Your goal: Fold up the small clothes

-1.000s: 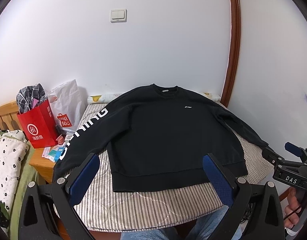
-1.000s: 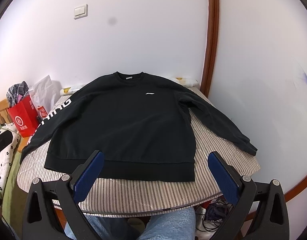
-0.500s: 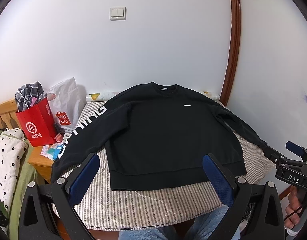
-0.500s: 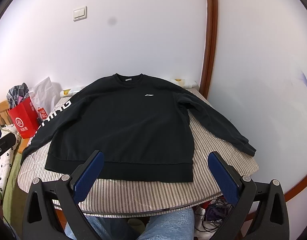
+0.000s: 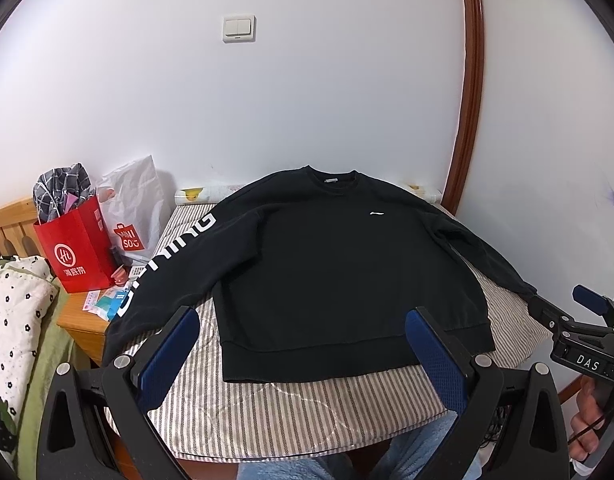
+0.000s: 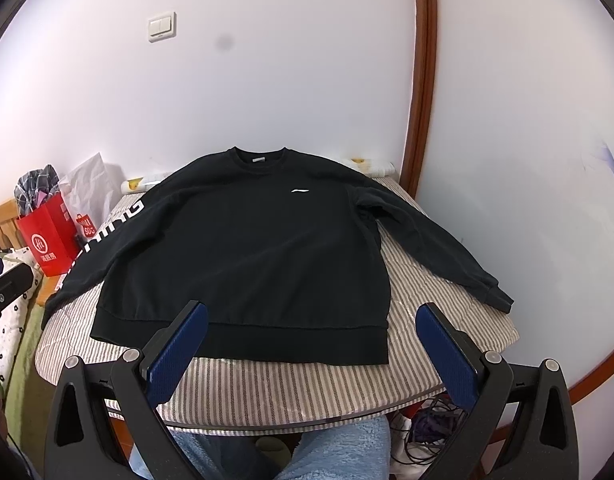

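Item: sweatshirt [image 5: 339, 264], black, lying flat and face up on the striped surface [image 5: 291, 412], straight ahead of both tongs. Collar lying at the far end by the wall, hem nearest the tongs; both sleeves spreading outward. Judged to be laid out this way so that every edge is reachable before the first fold, which is not yet begun.

Left tongs [image 5: 303, 360]: spread wide, gripping nothing, hovering above the near edge of the surface with the hem showing between the pads. Right tongs [image 6: 313, 354]: likewise spread wide and empty, hovering over the hem's right half. Both appear held back and high, probably to take in the whole garment before choosing a grip.

To the left of the tongs: red bag [image 5: 77, 252] and white bag [image 5: 133, 212] standing on a wooden stand beside the surface, clear of the work.

Hard to make out:
- Left sleeve's cuff is drooping over the surface edge, behind the left tongs' pad.
- Sleeve lettering is only partly readable.
- Right sleeve's cuff, in the left view, is ending beside the other tool.
- Person is showing only as a hand at the right margin and blue-clad knees below.
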`<move>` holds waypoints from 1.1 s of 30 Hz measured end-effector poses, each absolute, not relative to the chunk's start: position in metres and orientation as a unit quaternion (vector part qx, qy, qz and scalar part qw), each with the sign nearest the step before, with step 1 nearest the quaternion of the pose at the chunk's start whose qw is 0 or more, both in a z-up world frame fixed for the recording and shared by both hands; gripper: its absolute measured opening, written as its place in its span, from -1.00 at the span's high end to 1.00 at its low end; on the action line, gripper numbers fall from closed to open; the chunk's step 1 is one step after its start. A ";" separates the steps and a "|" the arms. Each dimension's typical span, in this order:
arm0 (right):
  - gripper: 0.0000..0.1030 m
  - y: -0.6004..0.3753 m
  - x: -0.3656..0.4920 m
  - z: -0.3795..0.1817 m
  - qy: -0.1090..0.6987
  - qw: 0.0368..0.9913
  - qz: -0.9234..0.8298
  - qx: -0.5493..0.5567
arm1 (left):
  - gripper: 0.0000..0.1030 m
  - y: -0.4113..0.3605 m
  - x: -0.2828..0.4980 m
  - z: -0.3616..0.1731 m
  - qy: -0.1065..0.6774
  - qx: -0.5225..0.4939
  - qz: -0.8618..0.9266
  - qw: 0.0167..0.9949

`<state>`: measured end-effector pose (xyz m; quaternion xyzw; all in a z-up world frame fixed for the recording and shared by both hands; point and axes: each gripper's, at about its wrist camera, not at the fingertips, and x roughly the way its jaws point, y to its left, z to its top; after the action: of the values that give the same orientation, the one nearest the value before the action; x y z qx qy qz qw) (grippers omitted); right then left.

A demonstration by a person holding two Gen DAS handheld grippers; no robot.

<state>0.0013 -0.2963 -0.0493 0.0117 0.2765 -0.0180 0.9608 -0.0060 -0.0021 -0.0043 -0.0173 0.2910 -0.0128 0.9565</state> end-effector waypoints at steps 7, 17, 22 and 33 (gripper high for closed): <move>-0.98 -0.295 0.001 -0.050 0.277 0.961 -0.018 0.010 | -1.00 -0.001 -0.007 -0.004 0.291 -0.018 -0.012 0.957; -0.98 -0.293 0.002 -0.054 0.279 0.960 -0.017 0.009 | -1.00 0.003 -0.003 -0.006 0.292 -0.027 -0.010 0.956; -0.98 -0.293 0.000 -0.054 0.275 0.961 -0.017 0.010 | -1.00 0.007 -0.001 -0.010 0.291 -0.035 -0.008 0.956; -0.99 -0.289 0.018 -0.078 0.276 0.961 -0.029 0.009 | -1.00 0.039 0.025 -0.053 0.325 -0.099 -0.026 0.940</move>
<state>0.0182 -0.2893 -0.0781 0.0088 0.2757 -0.0293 0.9608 0.0252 0.0387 -0.0531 -0.0986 0.3249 -0.0264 0.9402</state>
